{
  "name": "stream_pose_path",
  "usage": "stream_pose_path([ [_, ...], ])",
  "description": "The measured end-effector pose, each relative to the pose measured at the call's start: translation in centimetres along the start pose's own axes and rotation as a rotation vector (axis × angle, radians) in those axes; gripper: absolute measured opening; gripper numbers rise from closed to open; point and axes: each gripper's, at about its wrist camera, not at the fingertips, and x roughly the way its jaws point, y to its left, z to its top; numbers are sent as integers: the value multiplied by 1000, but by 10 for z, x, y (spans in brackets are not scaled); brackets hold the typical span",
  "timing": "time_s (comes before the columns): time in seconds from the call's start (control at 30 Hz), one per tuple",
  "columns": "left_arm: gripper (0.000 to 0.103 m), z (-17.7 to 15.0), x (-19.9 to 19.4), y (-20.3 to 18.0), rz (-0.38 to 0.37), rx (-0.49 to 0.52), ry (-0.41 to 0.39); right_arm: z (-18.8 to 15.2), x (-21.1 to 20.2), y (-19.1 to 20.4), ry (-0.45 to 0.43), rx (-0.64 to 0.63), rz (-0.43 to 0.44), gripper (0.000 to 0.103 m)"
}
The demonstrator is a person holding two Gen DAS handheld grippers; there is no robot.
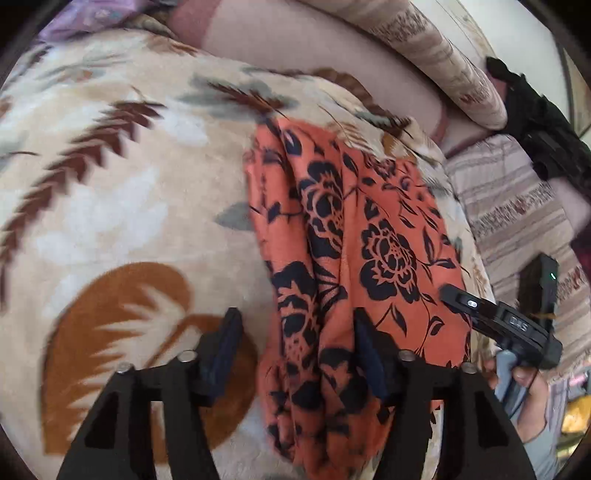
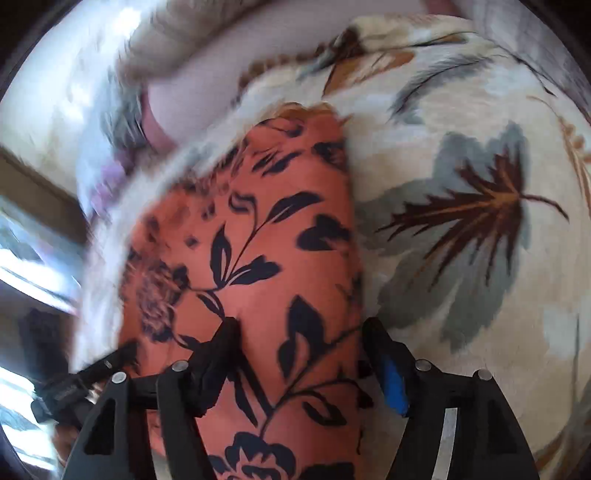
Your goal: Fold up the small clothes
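An orange garment with a black flower print (image 1: 354, 236) lies bunched in long folds on a cream fleece blanket with a leaf pattern (image 1: 110, 192). My left gripper (image 1: 295, 328) is open just over the garment's near end. Its left finger is above the blanket and its right finger above the cloth. In the right wrist view the garment (image 2: 258, 236) lies smooth, and my right gripper (image 2: 301, 336) is open astride its right edge, pads clear of the fabric. A hand holds the right gripper (image 1: 498, 321) at the garment's right side. The left gripper (image 2: 85, 380) shows at the lower left.
A pink sheet (image 1: 295, 40) and striped beige cushions (image 1: 517, 206) border the blanket at the back and right. A black object (image 1: 546, 133) sits at the upper right, a purple cloth (image 1: 85, 18) at the top left. Open blanket (image 2: 480, 221) spreads right of the garment.
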Motion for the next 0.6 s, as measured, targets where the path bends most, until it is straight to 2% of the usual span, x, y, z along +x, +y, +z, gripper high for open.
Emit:
stream_pose_path([
  [0.07,65,-2,-32,-6,7,45,-102,1,-30,9,-85,-25,-46,76],
  [0.1,65,-4,-43,-11,0,66,-131,2,-44,15,-119,-30,-18,76],
  [0.13,65,-8,-50,-14,-5,83,-141,3,-59,24,-151,-33,51,76],
  [0.2,65,-17,-33,-13,47,87,-69,4,-70,44,-163,-44,199,80],
  [0.23,65,-27,-18,-11,99,72,1,3,-67,50,-120,-31,313,91],
  [0.27,66,-28,-6,-1,112,30,45,-1,-58,50,-72,-10,388,94],
  [0.3,67,-31,-5,1,91,-12,25,-6,-43,49,-24,15,413,95],
  [0.33,67,-33,-15,2,87,-21,-3,-11,-26,43,31,45,327,92],
  [0.37,67,-33,-21,-4,100,-14,-20,-15,-18,39,51,64,284,89],
  [0.43,68,-37,-41,-17,147,38,-70,-13,-34,47,-8,26,280,89],
  [0.5,84,-39,-50,-26,172,72,-112,-6,-57,61,-80,-26,263,89],
  [0.53,87,-40,-47,-29,188,77,-121,5,-64,67,-116,-43,281,90],
  [0.6,88,-42,-27,-29,261,93,-71,23,-54,70,-146,-41,266,94],
])
